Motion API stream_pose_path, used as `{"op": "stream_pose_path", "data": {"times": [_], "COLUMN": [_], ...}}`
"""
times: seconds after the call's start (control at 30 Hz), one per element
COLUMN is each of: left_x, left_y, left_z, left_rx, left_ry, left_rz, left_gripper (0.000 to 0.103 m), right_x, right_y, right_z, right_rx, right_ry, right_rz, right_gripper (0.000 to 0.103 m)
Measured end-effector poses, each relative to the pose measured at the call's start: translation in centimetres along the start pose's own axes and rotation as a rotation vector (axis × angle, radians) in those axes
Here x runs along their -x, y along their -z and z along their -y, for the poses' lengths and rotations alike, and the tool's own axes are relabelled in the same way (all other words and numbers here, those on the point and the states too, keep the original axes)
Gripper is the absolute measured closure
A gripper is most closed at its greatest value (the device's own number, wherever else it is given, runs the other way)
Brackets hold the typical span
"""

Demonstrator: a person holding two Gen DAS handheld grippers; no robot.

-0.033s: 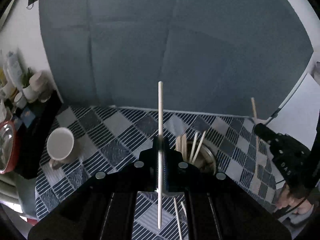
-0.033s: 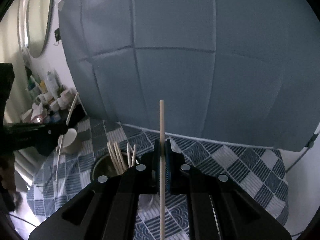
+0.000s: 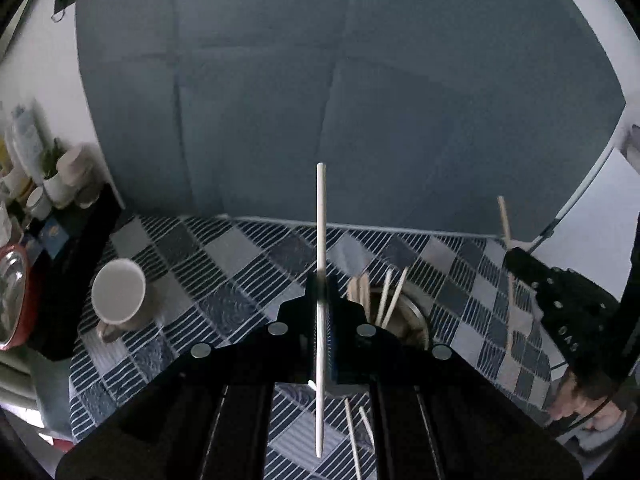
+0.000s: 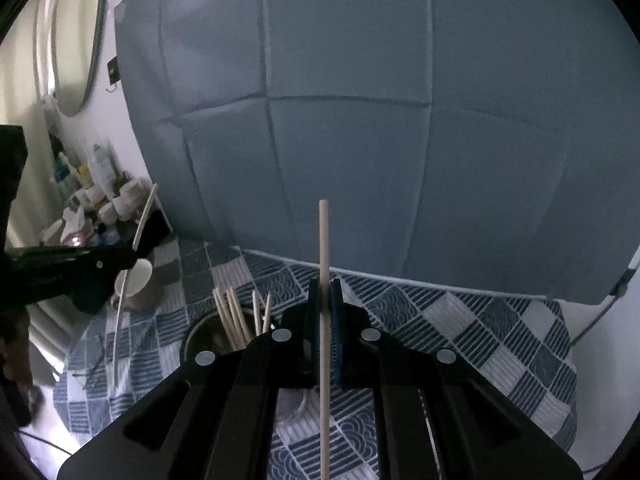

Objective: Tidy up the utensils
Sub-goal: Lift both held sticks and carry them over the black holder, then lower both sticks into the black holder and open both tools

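A: Nothing moved since the earlier frame, both views identical. Checked tablecloth [image 3: 248, 264], white mug [image 3: 118, 298] at left.

B: Utensils?

A: Metal holder [image 4: 200, 334] with several chopsticks [image 4: 232, 316] standing in it, near both grippers.

B: Tongs?

A: Left gripper [image 3: 321, 292] clamped on a white chopstick [image 3: 321, 216], upright. Right gripper [image 4: 325, 300] clamped on a wooden chopstick [image 4: 324, 240], upright too. Loose sticks [image 3: 352, 432] lie on the cloth.
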State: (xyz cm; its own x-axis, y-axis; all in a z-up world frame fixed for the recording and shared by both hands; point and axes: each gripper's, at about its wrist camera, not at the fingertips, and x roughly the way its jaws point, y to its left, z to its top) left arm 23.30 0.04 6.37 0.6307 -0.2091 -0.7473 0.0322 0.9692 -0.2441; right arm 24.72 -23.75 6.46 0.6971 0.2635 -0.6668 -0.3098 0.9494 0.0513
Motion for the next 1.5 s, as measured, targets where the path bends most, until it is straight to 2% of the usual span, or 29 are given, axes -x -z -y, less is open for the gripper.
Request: {"op": "stream_pose_path", "data": {"times": [0.13,0.33,0.53,0.73,0.93,1.1,1.27,1.5], "left_x": [-1.1,-2.7,-4.0,-6.0,-8.0,-8.4,-8.6,-8.2], "left_y": [-0.8,-1.9,-2.1,-1.5,-0.4,0.5,1.2,1.7], "left_z": [0.6,1.6,1.7,1.1,0.6,0.6,0.7,0.3], "left_rx": [0.000,0.009,0.026,0.047,0.049,0.036,0.031,0.034], "left_ry": [-0.002,0.054,0.133,0.178,0.175,0.177,0.171,0.150], "left_rz": [-0.008,0.000,0.061,0.071,0.023,0.001,-0.019,-0.028], "left_gripper": [0.098,0.098,0.098,0.098,0.098,0.098,0.098,0.098], "right_x": [-0.8,-2.2,-4.4,-7.3,-9.0,-9.1,-8.8,-9.1], "right_y": [-1.3,-2.8,-2.5,-1.7,-0.2,-0.7,-1.1,0.5], "right_z": [-0.2,-0.1,-0.1,-0.3,-0.9,-0.5,-0.9,-1.6], "right_rx": [-0.012,-0.072,-0.125,-0.157,-0.160,-0.211,-0.203,-0.176], "right_ry": [-0.026,-0.120,-0.213,-0.298,-0.320,-0.344,-0.342,-0.342], "right_rz": [0.012,0.063,0.121,0.102,0.100,0.119,0.139,0.083], "right_gripper": [0.098,0.098,0.098,0.098,0.098,0.098,0.098,0.098]}}
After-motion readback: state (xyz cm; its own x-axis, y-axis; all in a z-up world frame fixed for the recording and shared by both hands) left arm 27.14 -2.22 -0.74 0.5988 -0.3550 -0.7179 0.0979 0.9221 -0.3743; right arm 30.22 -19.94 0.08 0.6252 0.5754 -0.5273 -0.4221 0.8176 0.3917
